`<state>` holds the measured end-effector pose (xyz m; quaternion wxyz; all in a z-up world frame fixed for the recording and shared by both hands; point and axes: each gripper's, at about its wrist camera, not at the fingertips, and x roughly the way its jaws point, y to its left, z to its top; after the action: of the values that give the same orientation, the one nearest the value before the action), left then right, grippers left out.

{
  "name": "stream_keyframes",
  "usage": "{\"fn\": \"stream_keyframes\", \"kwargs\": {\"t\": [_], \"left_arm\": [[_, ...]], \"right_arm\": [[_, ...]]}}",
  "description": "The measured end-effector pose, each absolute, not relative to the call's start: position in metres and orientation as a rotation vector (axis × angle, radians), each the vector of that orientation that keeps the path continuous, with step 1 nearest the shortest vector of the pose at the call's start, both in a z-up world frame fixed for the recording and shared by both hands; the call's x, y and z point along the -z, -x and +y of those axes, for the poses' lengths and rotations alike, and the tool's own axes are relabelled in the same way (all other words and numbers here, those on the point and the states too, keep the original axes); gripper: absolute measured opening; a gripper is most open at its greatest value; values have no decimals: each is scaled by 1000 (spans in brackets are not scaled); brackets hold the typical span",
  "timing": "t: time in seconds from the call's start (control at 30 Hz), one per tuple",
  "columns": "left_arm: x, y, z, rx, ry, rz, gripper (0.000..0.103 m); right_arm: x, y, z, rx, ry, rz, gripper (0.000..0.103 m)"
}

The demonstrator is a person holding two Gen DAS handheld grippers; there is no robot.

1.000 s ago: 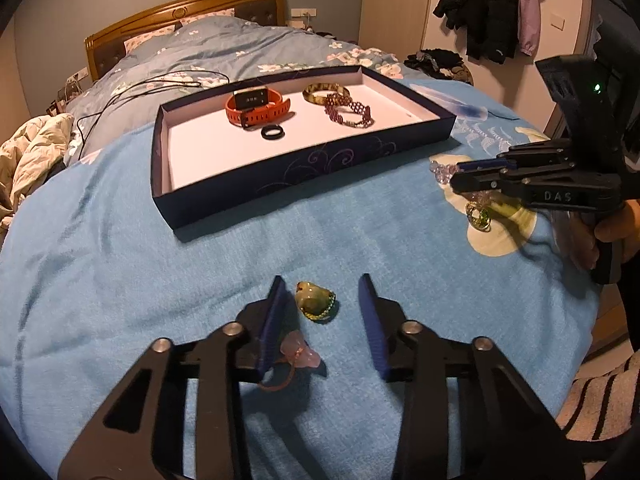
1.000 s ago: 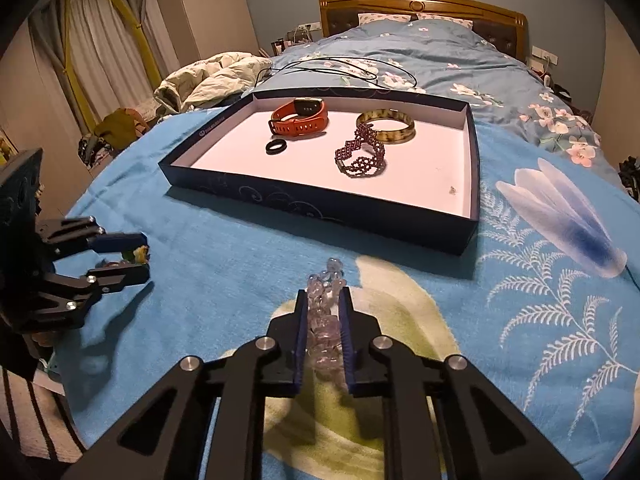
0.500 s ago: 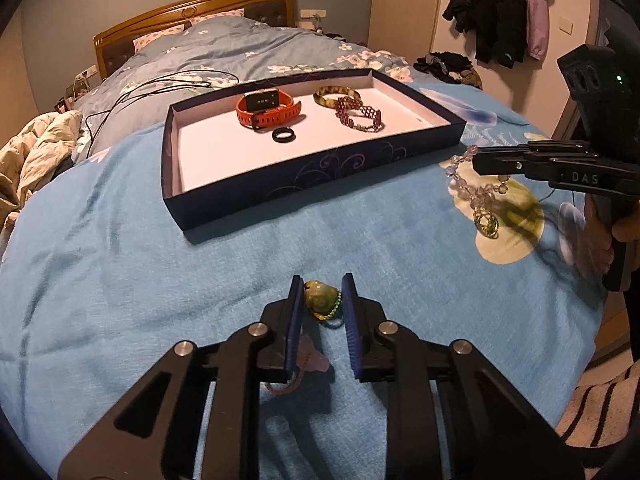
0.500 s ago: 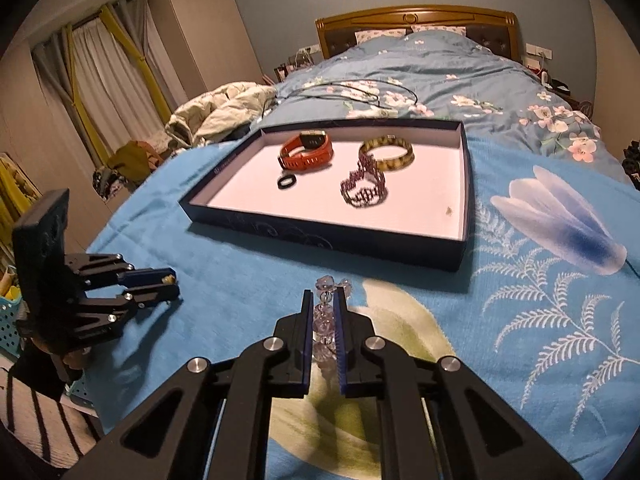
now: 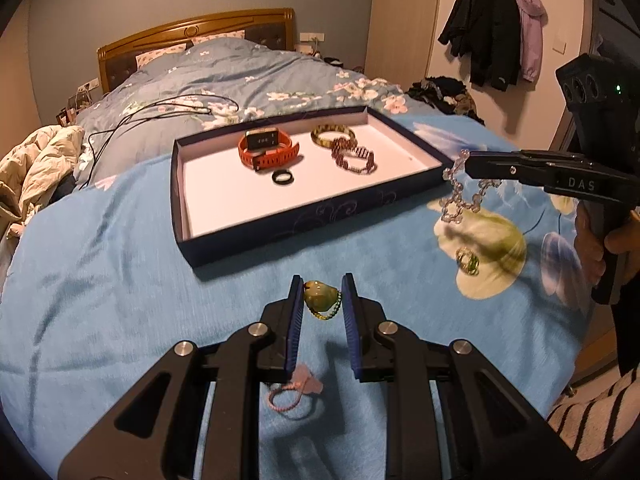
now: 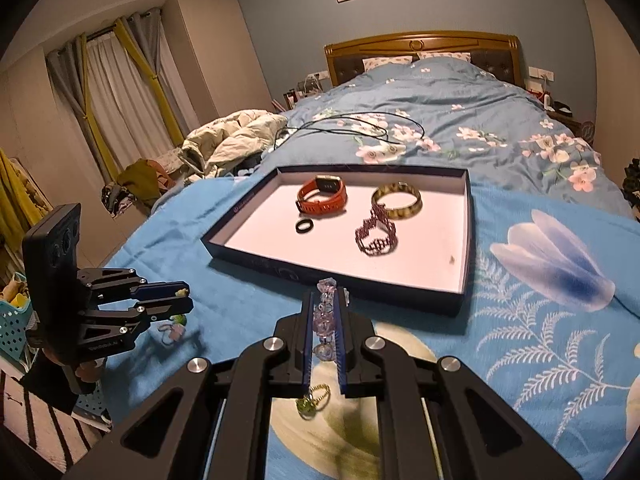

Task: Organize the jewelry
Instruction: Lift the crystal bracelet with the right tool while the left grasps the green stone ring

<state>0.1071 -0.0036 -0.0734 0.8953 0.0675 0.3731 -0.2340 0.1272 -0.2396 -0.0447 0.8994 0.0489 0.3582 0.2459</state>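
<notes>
A dark blue tray [image 5: 304,216] on the blue bedspread holds an orange watch [image 5: 267,147], a black ring [image 5: 283,177], a beaded bracelet [image 5: 354,155] and a tortoise bangle [image 5: 333,136]. My left gripper [image 5: 322,299] is shut on a green stone bracelet [image 5: 318,296] and holds it above the bedspread. My right gripper [image 6: 324,320] is shut on a clear crystal bead bracelet [image 6: 325,316], lifted near the tray's front right corner; the bracelet hangs from it in the left wrist view [image 5: 460,196].
A pink hair tie [image 5: 294,390] lies under my left gripper. A green ring [image 5: 467,260] lies on the bedspread, also visible in the right wrist view [image 6: 312,398]. Black cables [image 6: 352,126] lie behind the tray. The bed edge is at the front.
My left gripper closed on the green stone bracelet and lifted it. My right gripper rose with the crystal bracelet and moved toward the tray.
</notes>
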Motion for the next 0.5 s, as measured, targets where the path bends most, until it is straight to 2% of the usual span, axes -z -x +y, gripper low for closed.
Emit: {"fn": "stream_keyframes", "kwargs": {"t": [0.5], "left_arm": [[43,-136,-9,467,-130,684,19]], "right_arm": [[18,-151,-232,-530,-93,669,8]]}}
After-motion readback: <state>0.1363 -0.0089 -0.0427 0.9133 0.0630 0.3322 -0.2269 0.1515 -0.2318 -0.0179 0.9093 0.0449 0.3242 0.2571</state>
